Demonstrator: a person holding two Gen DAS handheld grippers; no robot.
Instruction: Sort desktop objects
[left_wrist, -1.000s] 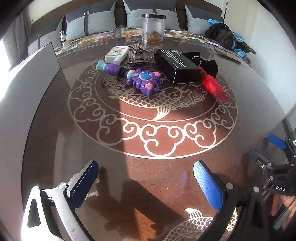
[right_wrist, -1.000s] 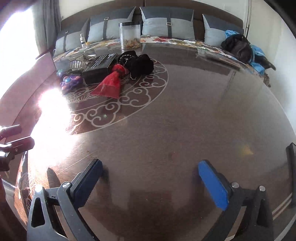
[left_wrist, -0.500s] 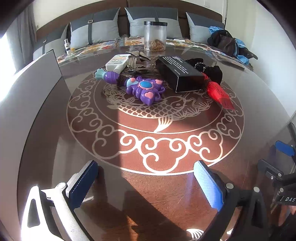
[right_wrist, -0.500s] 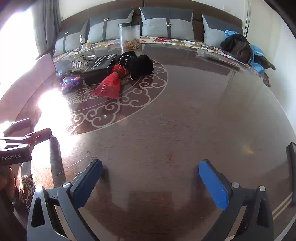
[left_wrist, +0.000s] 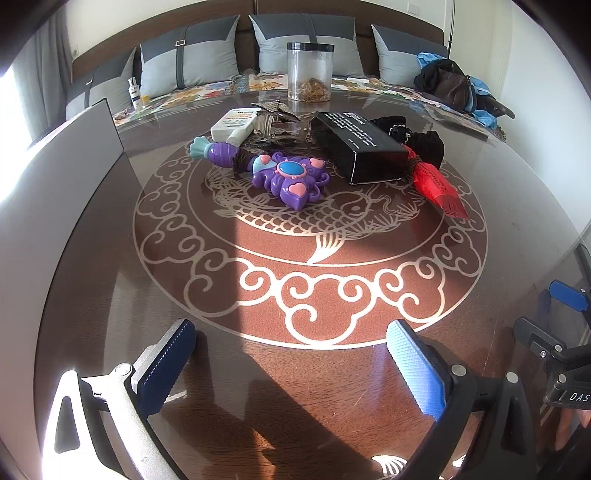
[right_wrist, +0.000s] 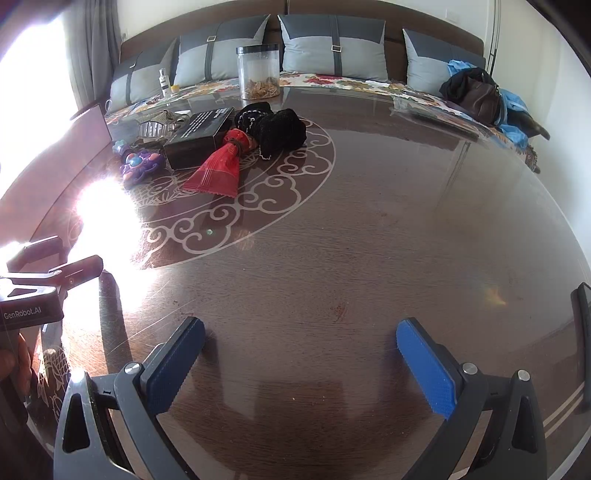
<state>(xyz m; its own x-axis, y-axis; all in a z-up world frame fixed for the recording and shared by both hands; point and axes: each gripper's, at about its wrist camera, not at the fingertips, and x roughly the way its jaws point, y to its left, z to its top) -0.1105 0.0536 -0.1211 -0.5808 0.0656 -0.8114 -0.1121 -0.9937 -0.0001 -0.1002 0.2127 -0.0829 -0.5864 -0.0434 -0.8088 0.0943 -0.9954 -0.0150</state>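
A pile of objects lies at the middle of the round table (left_wrist: 332, 369): a purple toy wand (left_wrist: 280, 173), a black box (left_wrist: 360, 147), a red tasselled piece (left_wrist: 437, 184), a black cloth item (left_wrist: 421, 136), a white tube (left_wrist: 234, 123) and metal hair clips (left_wrist: 271, 118). My left gripper (left_wrist: 291, 354) hovers open over the near table edge, well short of the pile, holding nothing. In the right wrist view the same pile sits far left: wand (right_wrist: 140, 164), box (right_wrist: 197, 134), red piece (right_wrist: 218, 170). My right gripper (right_wrist: 301, 350) is open and empty over bare wood.
A clear jar with a black lid (left_wrist: 310, 72) stands behind the pile. A grey upright panel (left_wrist: 62, 166) runs along the left. Cushions and a bench (left_wrist: 306, 40) lie behind, with a bag and blue cloth (left_wrist: 454, 86) at right. Sun glare (right_wrist: 107, 218) whitens the table.
My left gripper has edged forward and tilted up, so the pile sits lower and nearer in its view. The right gripper has stayed put; the left gripper has come further into its view.
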